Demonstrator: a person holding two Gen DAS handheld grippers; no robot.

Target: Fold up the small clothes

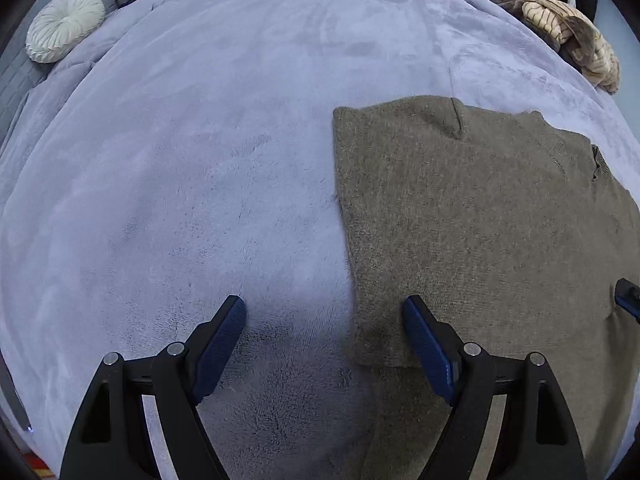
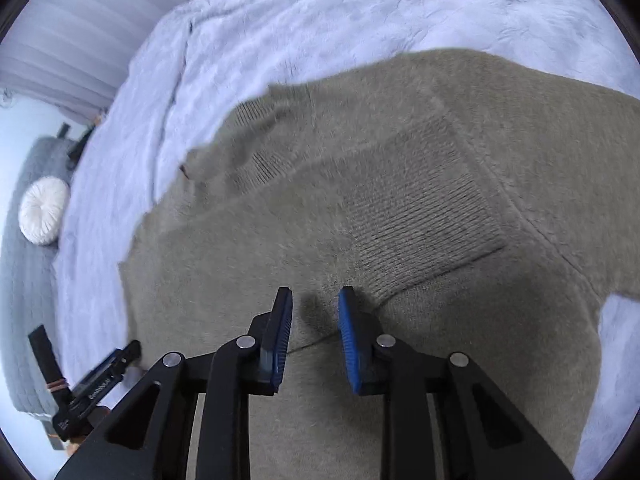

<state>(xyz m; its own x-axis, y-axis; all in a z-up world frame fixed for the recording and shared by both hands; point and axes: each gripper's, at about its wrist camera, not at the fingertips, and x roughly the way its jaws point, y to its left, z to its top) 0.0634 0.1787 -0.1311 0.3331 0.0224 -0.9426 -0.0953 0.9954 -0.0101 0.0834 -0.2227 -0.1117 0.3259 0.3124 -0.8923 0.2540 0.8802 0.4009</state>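
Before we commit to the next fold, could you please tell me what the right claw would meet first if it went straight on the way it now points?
Most likely the grey-brown knit sweater itself: the right claw points steeply down at it, near the ribbed panel. Nothing shows between its narrowly parted fingers. The gap to the fabric is hard to judge.

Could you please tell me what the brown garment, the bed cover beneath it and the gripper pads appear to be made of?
Brown garment: knitted, probably wool or a blend; ribbed rows and a fuzzy matte surface show.
Bed cover: plush fleece, likely synthetic; its short lavender pile keeps brush marks.
Pads on the left gripper: blue, finely ridged, seemingly rubber or soft plastic.
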